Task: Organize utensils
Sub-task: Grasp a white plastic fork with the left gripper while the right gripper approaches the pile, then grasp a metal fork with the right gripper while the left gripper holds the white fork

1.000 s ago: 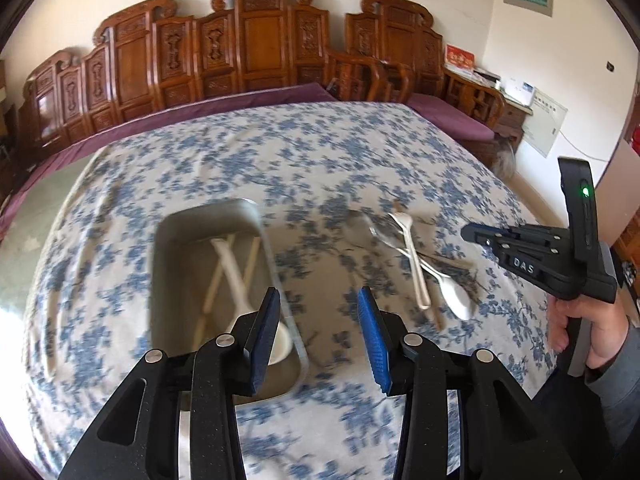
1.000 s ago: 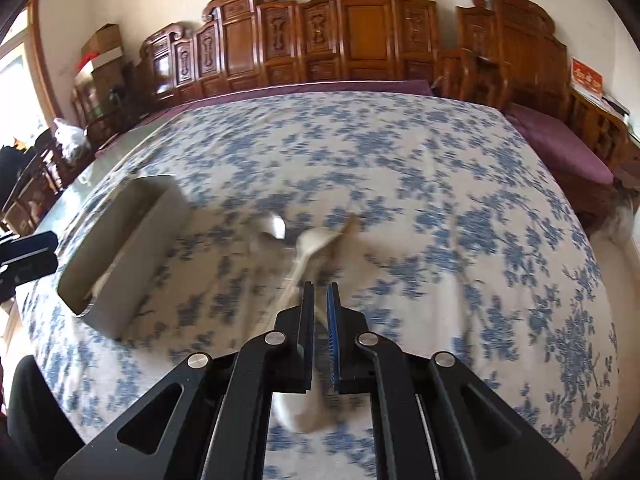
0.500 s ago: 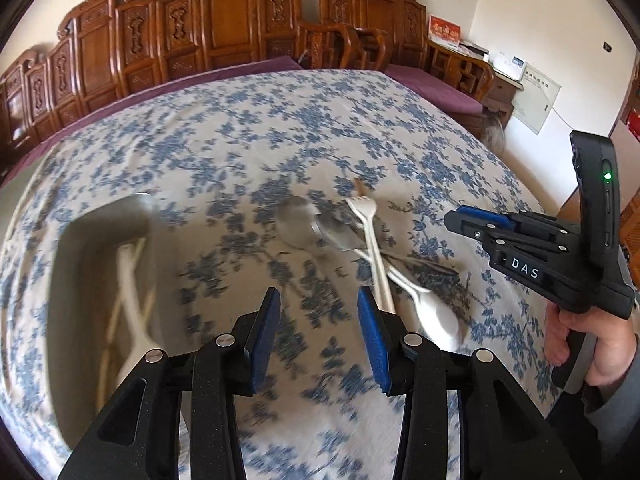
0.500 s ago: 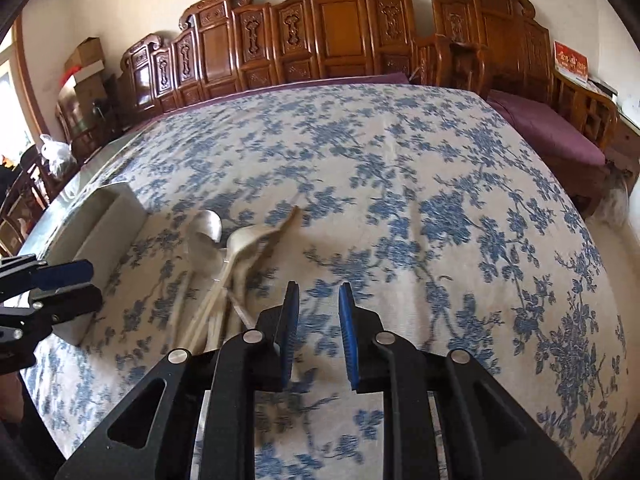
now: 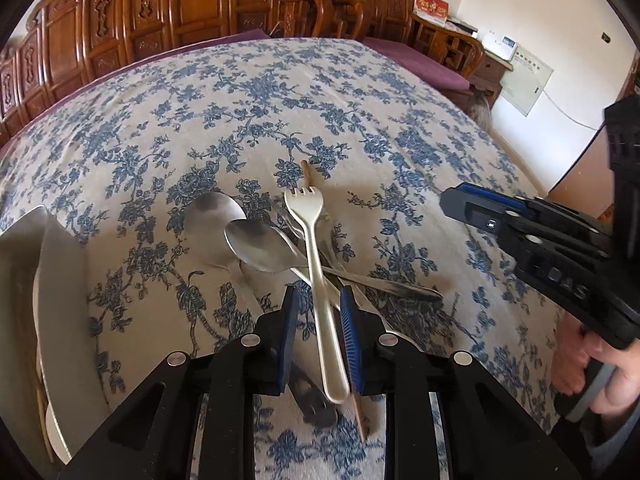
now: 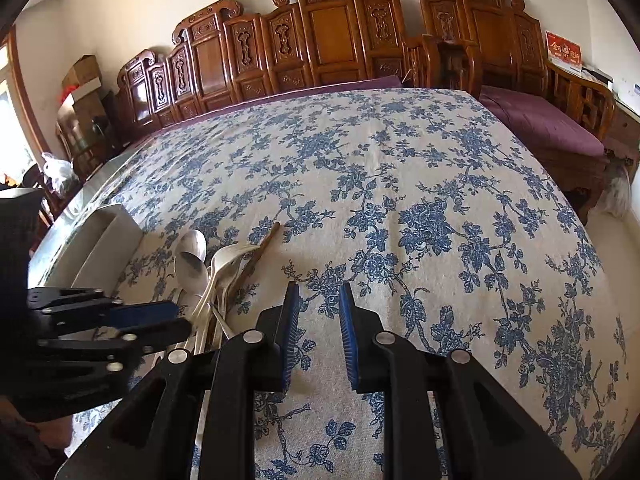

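The pale fork (image 5: pixel 316 264) lay on top of the utensil pile at the centre of the frame, over the metal spoons (image 5: pixel 240 236). It looked light, stiff and smooth, so you should have gripped mid-handle. Your left gripper (image 5: pixel 318 332) had its fingers apart around that handle. Your right gripper (image 6: pixel 319 332) was also apart, holding nothing. The tray (image 5: pixel 48 300) waited at the lower left; the surface (image 5: pixel 360 88) beyond was open.

Matt woven cloth (image 5: pixel 360 92) with a blue floral print covers the surface. The spoons (image 5: pixel 260 246) are brushed metal with a dull sheen; the fork (image 5: pixel 316 264) looks like smooth cream plastic. Chairs (image 6: pixel 332 32) are glossy carved wood.
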### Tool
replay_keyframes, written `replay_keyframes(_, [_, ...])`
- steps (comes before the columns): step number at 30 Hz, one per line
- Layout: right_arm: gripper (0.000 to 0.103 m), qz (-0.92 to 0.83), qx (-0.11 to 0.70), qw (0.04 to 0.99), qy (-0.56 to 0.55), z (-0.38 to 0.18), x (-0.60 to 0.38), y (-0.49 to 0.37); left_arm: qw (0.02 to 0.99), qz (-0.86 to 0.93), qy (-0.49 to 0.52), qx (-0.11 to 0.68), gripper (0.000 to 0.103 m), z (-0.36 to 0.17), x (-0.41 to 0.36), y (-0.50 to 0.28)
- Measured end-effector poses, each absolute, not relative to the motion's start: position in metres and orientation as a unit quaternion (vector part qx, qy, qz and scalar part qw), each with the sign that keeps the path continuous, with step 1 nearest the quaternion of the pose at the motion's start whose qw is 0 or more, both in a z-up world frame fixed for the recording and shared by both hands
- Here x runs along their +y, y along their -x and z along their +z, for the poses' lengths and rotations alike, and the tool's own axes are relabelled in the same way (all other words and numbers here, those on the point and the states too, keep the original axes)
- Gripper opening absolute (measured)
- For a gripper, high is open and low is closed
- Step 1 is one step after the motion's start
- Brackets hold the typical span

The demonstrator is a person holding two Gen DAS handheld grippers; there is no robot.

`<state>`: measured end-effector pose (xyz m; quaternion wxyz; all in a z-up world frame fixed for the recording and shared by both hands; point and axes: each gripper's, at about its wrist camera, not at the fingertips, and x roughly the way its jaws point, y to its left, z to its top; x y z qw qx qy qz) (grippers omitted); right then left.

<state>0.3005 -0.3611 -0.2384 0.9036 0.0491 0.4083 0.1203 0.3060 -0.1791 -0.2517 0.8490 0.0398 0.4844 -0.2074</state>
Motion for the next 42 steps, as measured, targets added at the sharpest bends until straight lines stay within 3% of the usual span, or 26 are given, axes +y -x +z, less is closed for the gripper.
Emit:
replay_keyframes(6, [0.022, 0.119, 0.409, 0.903, -0.056, -0.239, -0.362, -0.301, 0.849, -0.199, -0.035, 0.487, 0.020, -0.255, -0.183, -0.311])
replay_keyframes(10, [0.022, 0.118, 0.410, 0.902, -0.058, -0.239, -0.363, -0.302, 0.847, -0.206, -0.030, 0.490, 0.008, -0.255, -0.186, -0.310])
replay_keyframes(42, [0.022, 0.223, 0.460, 0.858, 0.043, -0.265, -0.297, -0.295, 0.878, -0.187, -0.008, 0.441, 0.008, -0.197, -0.122, -0.243])
